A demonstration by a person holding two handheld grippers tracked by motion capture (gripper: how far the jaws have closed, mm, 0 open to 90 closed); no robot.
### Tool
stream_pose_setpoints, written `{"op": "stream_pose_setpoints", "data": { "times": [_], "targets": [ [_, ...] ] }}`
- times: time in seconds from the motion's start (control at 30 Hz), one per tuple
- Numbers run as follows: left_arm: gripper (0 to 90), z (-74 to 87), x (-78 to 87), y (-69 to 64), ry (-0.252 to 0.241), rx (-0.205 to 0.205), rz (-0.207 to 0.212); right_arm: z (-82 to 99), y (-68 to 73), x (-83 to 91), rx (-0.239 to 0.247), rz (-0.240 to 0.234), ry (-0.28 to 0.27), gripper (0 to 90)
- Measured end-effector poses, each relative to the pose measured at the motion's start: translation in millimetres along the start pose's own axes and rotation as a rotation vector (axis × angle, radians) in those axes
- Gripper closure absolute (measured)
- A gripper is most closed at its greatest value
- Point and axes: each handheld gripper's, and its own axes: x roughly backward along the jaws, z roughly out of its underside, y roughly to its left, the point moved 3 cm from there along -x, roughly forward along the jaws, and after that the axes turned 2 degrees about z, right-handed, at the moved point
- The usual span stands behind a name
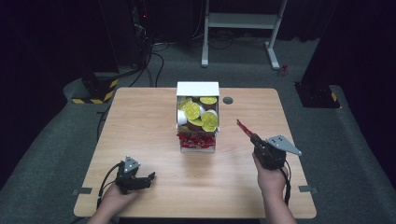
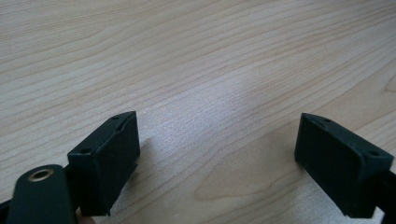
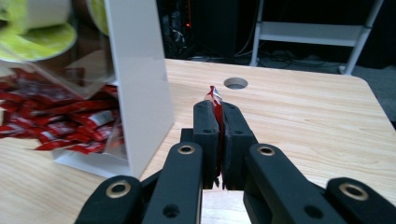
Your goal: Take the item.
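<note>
Red sachet pinched in right gripper, held right of the white dispenser box with its sachet pile.

Left gripper view: left gripper jaws wide apart, nothing between them, over bare table.

Right gripper view: jaws closed flat on sachet, only the tip showing. Thin, slick packet; it could slip or tear if squeezed harder.

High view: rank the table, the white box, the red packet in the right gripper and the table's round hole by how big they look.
1. Table, by far the largest.
2. White box.
3. Red packet, a thin sliver sticking out of the right gripper.
4. Round hole, close to the packet in apparent size, so the last two places are unsure.
</note>
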Motion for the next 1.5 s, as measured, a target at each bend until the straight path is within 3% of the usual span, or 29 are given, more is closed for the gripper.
{"op": "stream_pose_setpoints", "data": {
  "times": [1.0,1.33,1.5],
  "targets": [
    [14.4,0.0,0.0,0.0,0.000,0.001,0.000,18.5,-28.0,-73.6,-0.027,0.115,0.125,87.0],
    [14.4,0.0,0.0,0.0,0.000,0.000,0.000,22.5,-26.7,-92.5,-0.033,0.125,0.151,86.9],
    [14.4,0.0,0.0,0.0,0.000,0.000,0.000,30.7,-22.7,-92.4,-0.024,0.127,0.168,86.7]
  ]
}}
